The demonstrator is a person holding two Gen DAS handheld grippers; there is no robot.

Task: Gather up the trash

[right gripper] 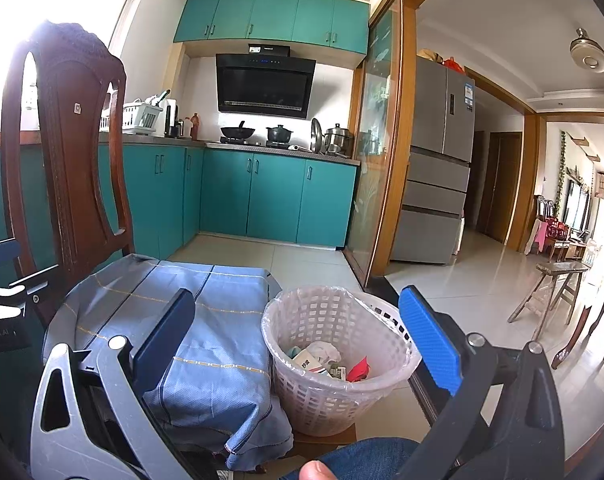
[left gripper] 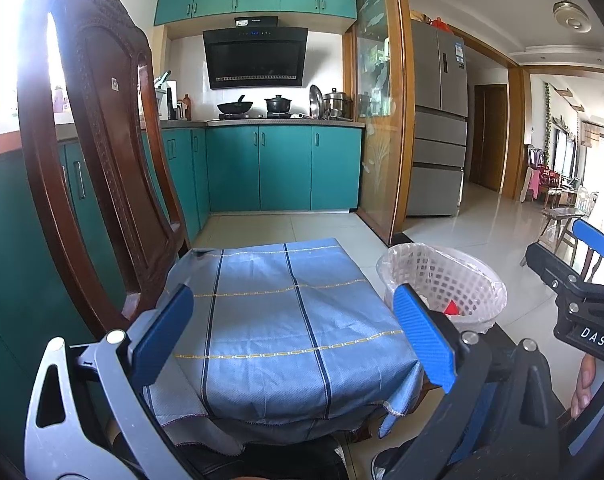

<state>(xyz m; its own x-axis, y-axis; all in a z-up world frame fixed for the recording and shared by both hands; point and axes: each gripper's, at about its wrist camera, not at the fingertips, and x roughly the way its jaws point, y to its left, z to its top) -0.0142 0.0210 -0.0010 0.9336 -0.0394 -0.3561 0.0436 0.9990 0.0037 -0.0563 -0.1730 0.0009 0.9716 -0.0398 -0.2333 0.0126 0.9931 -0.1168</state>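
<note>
A white plastic lattice wastebasket [right gripper: 334,364] lined with a clear bag stands on the pale tiled floor just right of a low surface draped in a blue checked cloth [right gripper: 206,320], its near side touching or nearly touching the hanging edge of that cloth. Inside it lies the collected trash [right gripper: 326,360]: crumpled white paper, a small printed carton and a red wrapper, heaped toward the bottom. The cloth top itself is bare of litter in both views. The right gripper [right gripper: 298,332] hangs above the basket and cloth with its blue-padded fingers spread wide and nothing between them; the left gripper [left gripper: 294,328] hovers over the cloth in the same way, fingers apart and empty, with the basket's rim [left gripper: 442,276] showing behind its right pad. A carved dark wooden chair back [left gripper: 102,152] rises at the cloth's left edge. Behind stand teal kitchen cabinets [right gripper: 262,196], a black range hood [right gripper: 264,84], pots on the stove and a grey refrigerator [right gripper: 438,160] to the right.
</note>
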